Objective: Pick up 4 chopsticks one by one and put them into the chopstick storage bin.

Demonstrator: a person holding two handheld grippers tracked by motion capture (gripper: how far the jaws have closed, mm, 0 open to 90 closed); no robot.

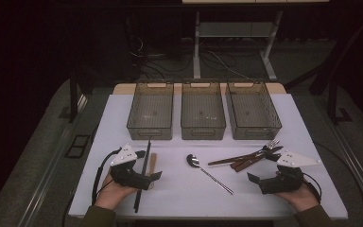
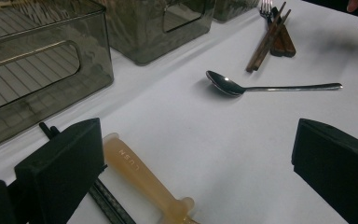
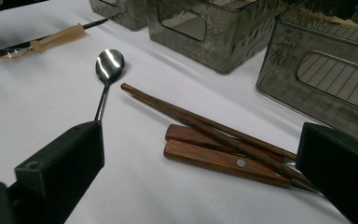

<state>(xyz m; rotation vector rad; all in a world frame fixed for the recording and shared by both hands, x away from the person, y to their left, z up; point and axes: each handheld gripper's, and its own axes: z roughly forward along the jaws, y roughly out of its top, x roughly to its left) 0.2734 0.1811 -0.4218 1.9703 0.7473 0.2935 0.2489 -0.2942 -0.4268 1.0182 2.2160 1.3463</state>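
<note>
Wood chopsticks point(image 3: 205, 122) betw. open R tongs point(image 3: 200, 172)

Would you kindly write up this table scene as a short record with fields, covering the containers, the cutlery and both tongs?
surface: white table
containers: three smoky clear bins in a row at the far side, nothing visible inside
middle: metal spoon, lying apart from the rest
right group: wooden chopsticks, wooden-handled pieces and a fork, piled together
left group: black chopsticks beside a beige-handled utensil
left tongs: open, holding nothing, over the left group
right tongs: open, holding nothing, near the right group
</note>
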